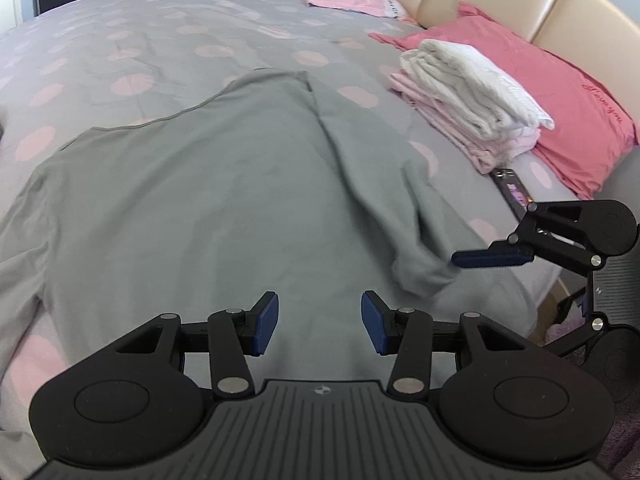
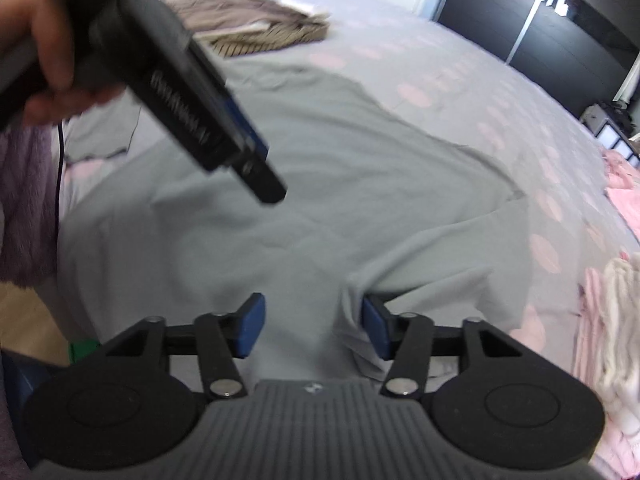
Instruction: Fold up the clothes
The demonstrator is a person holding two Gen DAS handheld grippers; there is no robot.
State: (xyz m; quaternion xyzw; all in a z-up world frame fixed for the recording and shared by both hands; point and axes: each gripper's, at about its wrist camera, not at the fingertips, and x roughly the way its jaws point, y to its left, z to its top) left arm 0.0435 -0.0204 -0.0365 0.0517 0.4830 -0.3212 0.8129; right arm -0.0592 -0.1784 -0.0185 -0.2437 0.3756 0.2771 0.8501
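Grey fabric fills the space right under both sets of jaws; it's a grey top (image 1: 192,184) spread flat on the bed (image 1: 120,40), with one sleeve folded in over the body, so my guess is the fold is about half done.

Left gripper (image 1: 320,322) hovers over the lower middle of the top with its jaws partway apart and nothing between them; probably waiting for its turn. Right gripper (image 2: 312,326) sits at the sleeve side with its jaws standing wide; a bunched fold of grey cloth lies against the inside of the right-hand pad, but the pads aren't squeezing it, so I'd call that a sleeve laid down and let go of.

Beyond the right-hand jaw in the left wrist view there's a stack of folded clothes (image 1: 468,96), white on pink, leaning on a pink pillow (image 1: 576,112); looks like the done pile. A dark remote (image 1: 514,188) lies just this side of it, more or less on the way if the top gets carried over there. Far side of the bed has a heap of striped brownish clothes (image 2: 256,24), probably still to fold; a person's hand (image 2: 44,52) holds the left tool.
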